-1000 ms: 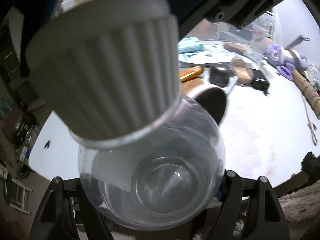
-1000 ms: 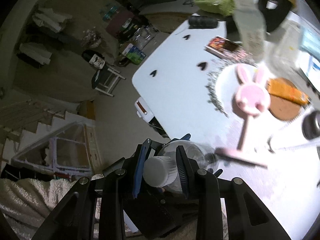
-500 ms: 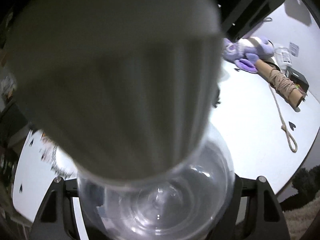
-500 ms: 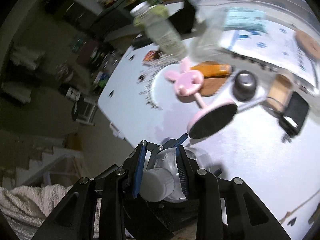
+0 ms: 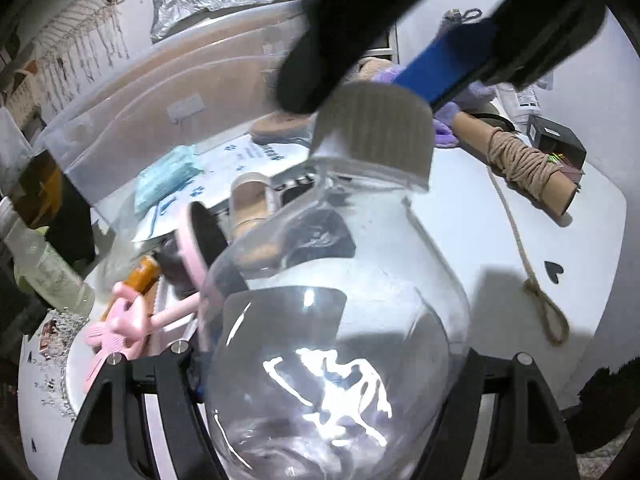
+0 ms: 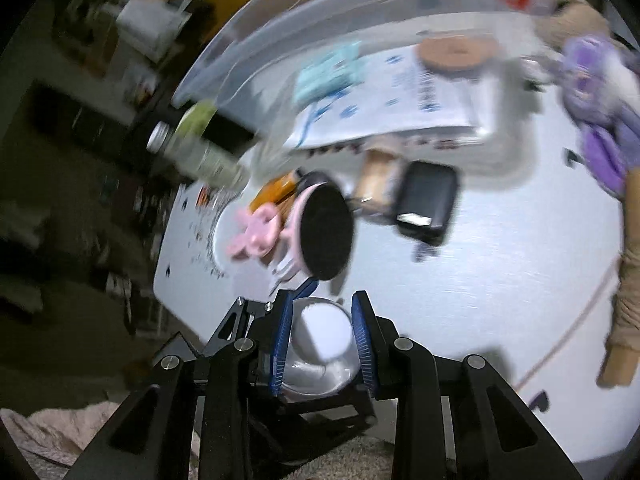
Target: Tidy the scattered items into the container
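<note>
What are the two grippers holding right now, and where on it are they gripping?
Both hold one clear round bottle. The left gripper clamps its wide body; the right gripper pinches its ribbed white cap, also seen at.

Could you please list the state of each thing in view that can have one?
Clear jar: capped, held at both ends.
White cap: on the jar, gripped.
Left gripper: shut on the jar body.
Right gripper: shut on the cap.
Clear bin: open, partly filled.

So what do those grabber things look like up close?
Each hand-held gripper, left and right, is black plastic with angular, triangle-cutout arms and small silver screws. The right one's fingers carry blue ribbed pads. No cables, sleeves or hands show.
</note>
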Tool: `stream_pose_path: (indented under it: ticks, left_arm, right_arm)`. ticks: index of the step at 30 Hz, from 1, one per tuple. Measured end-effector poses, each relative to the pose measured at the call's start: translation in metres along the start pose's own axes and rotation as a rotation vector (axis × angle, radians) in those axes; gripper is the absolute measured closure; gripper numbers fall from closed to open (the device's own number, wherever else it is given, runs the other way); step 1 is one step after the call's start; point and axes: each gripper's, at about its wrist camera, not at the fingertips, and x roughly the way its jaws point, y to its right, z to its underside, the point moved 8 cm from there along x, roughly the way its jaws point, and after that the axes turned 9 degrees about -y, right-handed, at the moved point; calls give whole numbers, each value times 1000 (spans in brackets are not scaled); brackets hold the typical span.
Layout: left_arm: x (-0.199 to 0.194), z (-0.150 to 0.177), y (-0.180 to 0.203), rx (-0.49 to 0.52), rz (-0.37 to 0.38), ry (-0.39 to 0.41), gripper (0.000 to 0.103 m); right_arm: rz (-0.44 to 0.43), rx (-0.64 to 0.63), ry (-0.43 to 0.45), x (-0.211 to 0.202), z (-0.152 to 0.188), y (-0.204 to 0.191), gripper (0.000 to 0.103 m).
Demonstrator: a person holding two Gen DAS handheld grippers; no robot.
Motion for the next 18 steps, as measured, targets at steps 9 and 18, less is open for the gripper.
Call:
stream_pose_path:
  ticks: [9,18]
  left_arm:
    - [7,-13,72,0,58,-11,28]
    - [3,-4,76,30,53,9,28]
  right_arm:
    - [35,136,106,-40,28,73,72]
    - [-159,70,131,-27,33,24,33]
